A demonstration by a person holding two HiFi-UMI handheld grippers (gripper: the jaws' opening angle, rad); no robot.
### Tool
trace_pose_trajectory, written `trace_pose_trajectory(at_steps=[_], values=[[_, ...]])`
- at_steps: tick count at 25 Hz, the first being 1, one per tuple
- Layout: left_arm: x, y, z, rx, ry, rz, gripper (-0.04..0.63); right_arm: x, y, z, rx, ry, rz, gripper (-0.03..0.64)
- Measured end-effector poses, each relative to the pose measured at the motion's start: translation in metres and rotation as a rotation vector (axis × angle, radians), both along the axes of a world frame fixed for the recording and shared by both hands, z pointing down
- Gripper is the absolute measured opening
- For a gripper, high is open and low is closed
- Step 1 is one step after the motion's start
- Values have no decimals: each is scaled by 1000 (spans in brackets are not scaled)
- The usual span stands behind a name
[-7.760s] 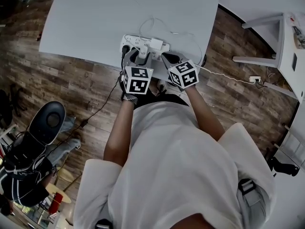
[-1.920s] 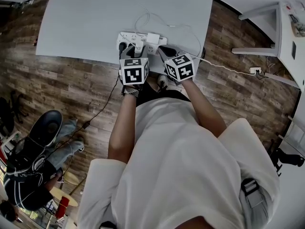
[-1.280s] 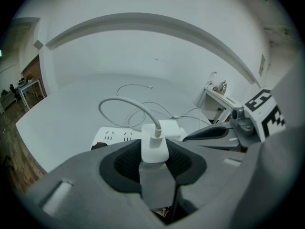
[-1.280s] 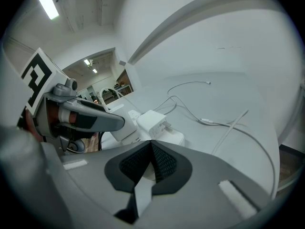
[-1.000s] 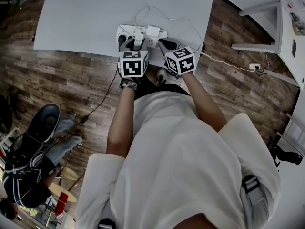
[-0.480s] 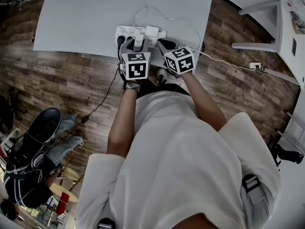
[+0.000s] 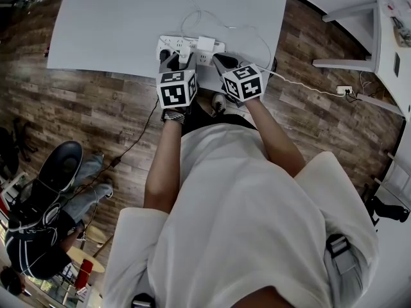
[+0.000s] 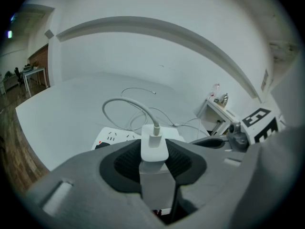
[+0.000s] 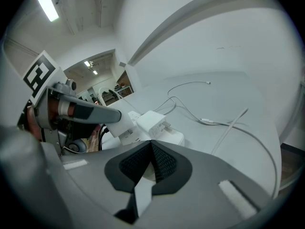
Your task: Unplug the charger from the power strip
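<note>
Left gripper view is showing the left gripper point(image 8: 153, 163) clamping a white charger point(image 8: 154, 146) between its pads, with a white cable point(image 8: 116, 101) looping out of the charger's top. The charger is sitting right at the white power strip point(image 8: 112, 137) near the front edge of the table point(image 7: 128, 24); whether its prongs are out is not showing. Right gripper view is showing the right gripper point(image 9: 151, 149) with its jaws closed together and empty, pointing down at the strip beside a second white adapter point(image 9: 153, 122).
</note>
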State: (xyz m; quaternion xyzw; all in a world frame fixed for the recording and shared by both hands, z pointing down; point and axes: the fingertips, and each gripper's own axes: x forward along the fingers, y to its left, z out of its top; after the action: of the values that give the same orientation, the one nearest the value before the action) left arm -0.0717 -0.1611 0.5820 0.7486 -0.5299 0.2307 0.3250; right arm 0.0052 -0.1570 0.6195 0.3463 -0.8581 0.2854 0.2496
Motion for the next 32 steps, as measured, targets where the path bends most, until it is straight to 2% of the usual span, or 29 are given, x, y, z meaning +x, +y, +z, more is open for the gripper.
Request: trace_pose_trajectory(at_steps=[4,10,17,26,28,32], values=[[1,-3,-6,28,-43,54,144,1,-1,0,8,1,9,2],[-3,1,-3,21,-19,23,146,-1,-2,1,-4,-2,31,2],[8,1,-13,40,95,50,146,0,-3,0,-30,-28,64,2],[26,1,-5,-13,187,118,146,2,-3,-1,-46,-44,69,2],[26,-1,-5,-8,186,120,147,4,-3,-1,-47,-45,67,2],[19,-5,-1,-5,124,117,172,3,-3,0,-53,-38,64,2]])
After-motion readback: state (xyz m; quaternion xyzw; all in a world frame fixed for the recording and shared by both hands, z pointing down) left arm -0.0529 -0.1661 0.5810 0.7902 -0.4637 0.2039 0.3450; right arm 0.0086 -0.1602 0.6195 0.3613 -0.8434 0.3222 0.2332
